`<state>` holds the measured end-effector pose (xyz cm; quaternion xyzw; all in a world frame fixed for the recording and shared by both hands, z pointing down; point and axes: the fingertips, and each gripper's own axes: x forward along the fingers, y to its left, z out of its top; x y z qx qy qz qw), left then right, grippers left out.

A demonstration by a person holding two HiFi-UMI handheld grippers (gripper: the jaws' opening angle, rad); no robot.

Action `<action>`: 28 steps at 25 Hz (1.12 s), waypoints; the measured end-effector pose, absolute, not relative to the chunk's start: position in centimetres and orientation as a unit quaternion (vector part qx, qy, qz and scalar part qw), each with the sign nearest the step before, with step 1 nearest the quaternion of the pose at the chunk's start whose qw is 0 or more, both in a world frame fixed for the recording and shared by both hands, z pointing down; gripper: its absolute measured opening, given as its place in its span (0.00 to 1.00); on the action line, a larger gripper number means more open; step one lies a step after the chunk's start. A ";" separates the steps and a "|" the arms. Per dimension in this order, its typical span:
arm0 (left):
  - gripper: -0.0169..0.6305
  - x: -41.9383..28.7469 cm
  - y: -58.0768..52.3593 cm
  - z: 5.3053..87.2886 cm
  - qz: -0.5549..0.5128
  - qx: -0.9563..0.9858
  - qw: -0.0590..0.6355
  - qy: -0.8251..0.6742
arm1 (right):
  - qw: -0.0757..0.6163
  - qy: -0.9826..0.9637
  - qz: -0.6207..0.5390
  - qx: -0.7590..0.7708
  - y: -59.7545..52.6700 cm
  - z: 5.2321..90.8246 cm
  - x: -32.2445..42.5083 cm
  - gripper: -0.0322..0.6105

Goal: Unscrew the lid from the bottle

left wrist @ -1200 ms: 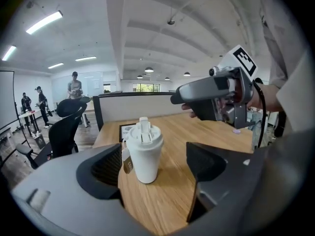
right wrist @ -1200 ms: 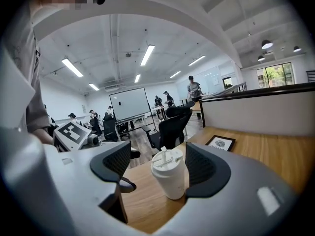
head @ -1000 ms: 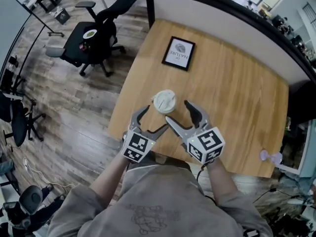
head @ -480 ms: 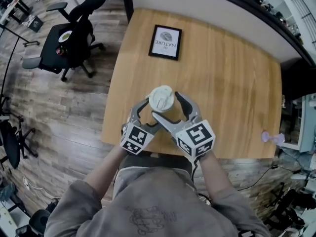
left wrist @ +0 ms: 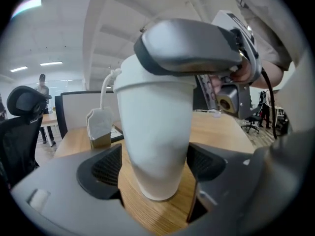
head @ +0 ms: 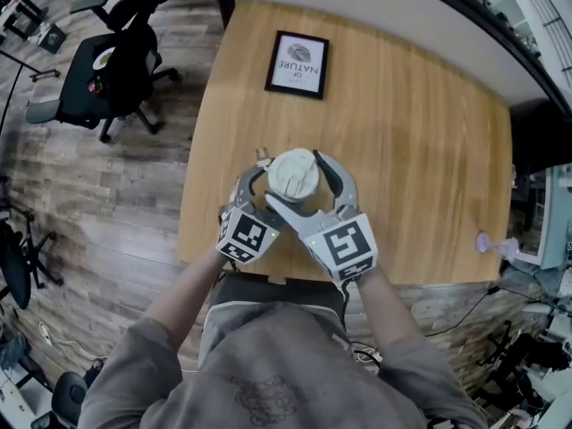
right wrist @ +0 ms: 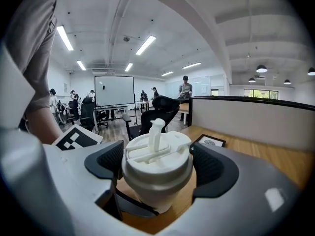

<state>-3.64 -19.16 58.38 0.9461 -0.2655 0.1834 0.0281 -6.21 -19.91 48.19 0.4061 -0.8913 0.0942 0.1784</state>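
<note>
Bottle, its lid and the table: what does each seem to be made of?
The bottle: likely plastic, white and matte; no shine or transparency shows.
The lid: moulded plastic, matte white, judging by its ribs and upright spout.
The table: wood or wood-look laminate, satin finish; a light grain runs along it.

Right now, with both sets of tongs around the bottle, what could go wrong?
1. The tongs of the right gripper, which have just been opening, flank the lid without pressing. Closing off-centre could tip the bottle, whose base tapers.
2. The left gripper sits low near the tea bag tag, so its string could snag during twisting.
</note>
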 end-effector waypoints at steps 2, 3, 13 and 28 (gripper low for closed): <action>0.63 -3.5 -19.3 58.2 0.174 0.948 0.027 -0.263 | 0.168 -0.891 0.099 0.410 -20.2 48.1 -6.2 0.73; 0.61 -3.5 -19.4 58.1 0.170 0.950 0.025 -0.262 | 0.162 -0.891 0.102 0.412 -20.3 48.1 -6.3 0.73; 0.60 -3.5 -18.7 58.2 0.182 0.955 0.010 -0.233 | 0.153 -0.918 0.105 0.352 -19.4 48.0 -6.3 0.73; 0.59 -2.8 -18.1 58.5 0.201 0.964 -0.009 -0.174 | 0.208 -0.972 0.056 0.099 -17.7 48.2 -6.1 0.73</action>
